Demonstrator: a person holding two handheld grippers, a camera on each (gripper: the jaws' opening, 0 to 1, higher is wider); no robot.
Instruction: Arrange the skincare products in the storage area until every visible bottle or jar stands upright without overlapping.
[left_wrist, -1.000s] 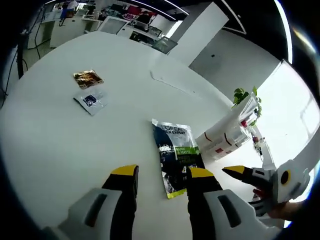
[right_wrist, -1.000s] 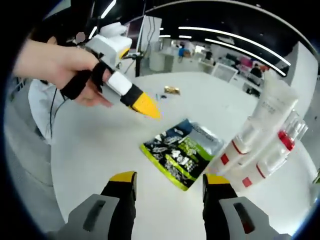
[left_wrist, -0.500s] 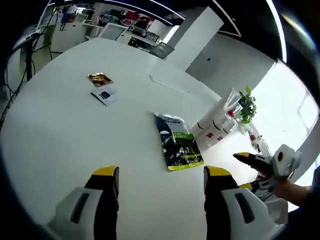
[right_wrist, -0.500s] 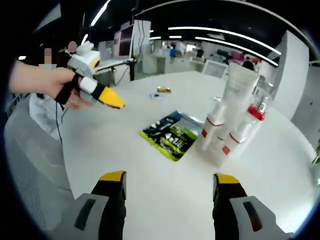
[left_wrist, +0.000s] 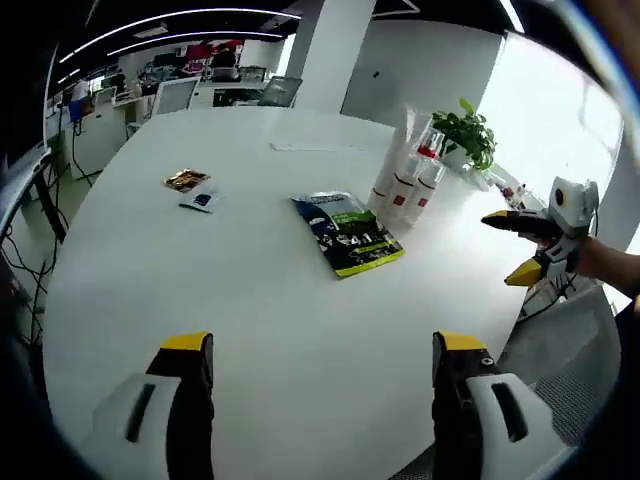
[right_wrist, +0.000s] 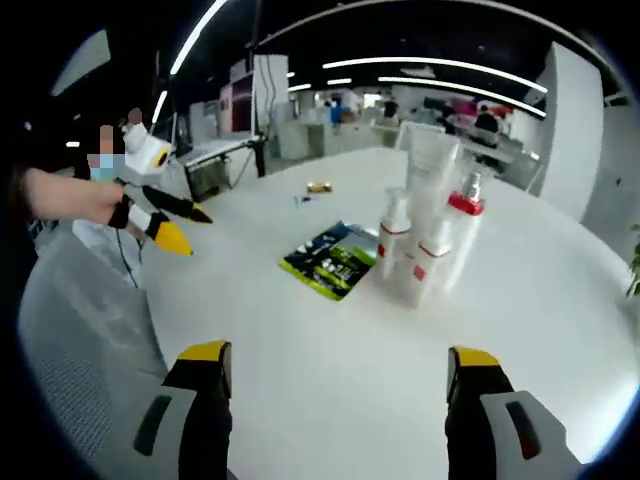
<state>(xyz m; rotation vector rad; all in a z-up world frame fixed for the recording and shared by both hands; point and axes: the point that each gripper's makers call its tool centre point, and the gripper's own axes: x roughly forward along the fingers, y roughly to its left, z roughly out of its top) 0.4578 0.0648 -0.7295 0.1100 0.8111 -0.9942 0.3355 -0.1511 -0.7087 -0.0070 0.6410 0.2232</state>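
Several white skincare bottles and a tall white tube (right_wrist: 430, 180) stand upright in a tight cluster (right_wrist: 418, 255) on the round white table (right_wrist: 540, 300); one carries a red pump top (right_wrist: 463, 203). The same cluster (left_wrist: 405, 180) sits at the far side in the left gripper view. A dark and green sachet (left_wrist: 347, 232) (right_wrist: 330, 260) lies flat beside them. My left gripper (left_wrist: 318, 355) is open over the near table edge and appears at the left (right_wrist: 170, 222) in the right gripper view. My right gripper (right_wrist: 342, 360) is open too, and shows at the right (left_wrist: 520, 245), held by a hand.
Two small sachets, one gold (left_wrist: 185, 180) and one white and blue (left_wrist: 201, 200), lie far left on the table. A potted plant (left_wrist: 462, 135) stands behind the bottles. A grey mesh chair (right_wrist: 70, 340) is beside the table. Desks and monitors fill the background.
Both cameras have pulled back and away from the table, so bottles and sachet look smaller. Both grippers' jaws stand wider apart than a second ago.
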